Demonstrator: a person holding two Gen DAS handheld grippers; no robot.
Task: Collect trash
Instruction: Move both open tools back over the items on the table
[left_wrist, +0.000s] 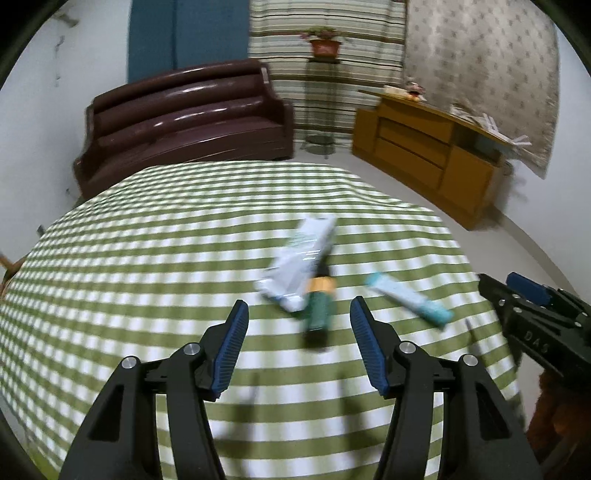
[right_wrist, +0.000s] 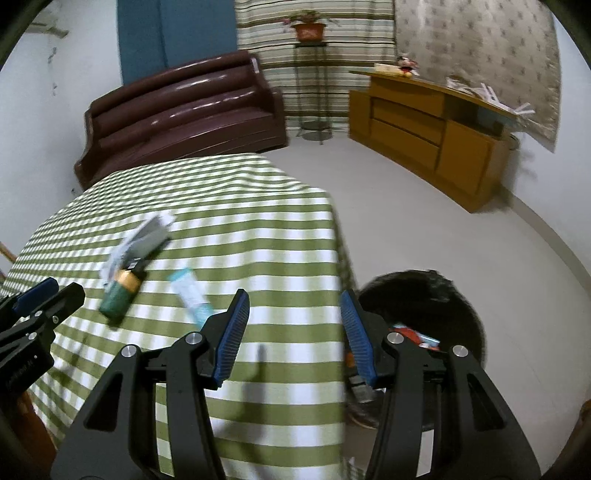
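Reaching for litter: both tools, left tool (left_wrist: 299, 321) and right tool (right_wrist: 291, 314), gape half-open and empty. Next, close on the green bottle (left_wrist: 318, 312) at twelve o'clock, then bin (right_wrist: 443, 295).

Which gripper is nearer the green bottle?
Left. The left gripper hangs open just short of the green bottle, which lies in line with its gap. The right gripper sits off to the bottle's right, by the table edge.

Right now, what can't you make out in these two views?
- Bottle label: motion blur, both views.
- Wrapper print: blurred.
- Bottle's top: under the wrapper.
- Bin contents: right view, mostly behind the right gripper.
- Sachet text: too small.
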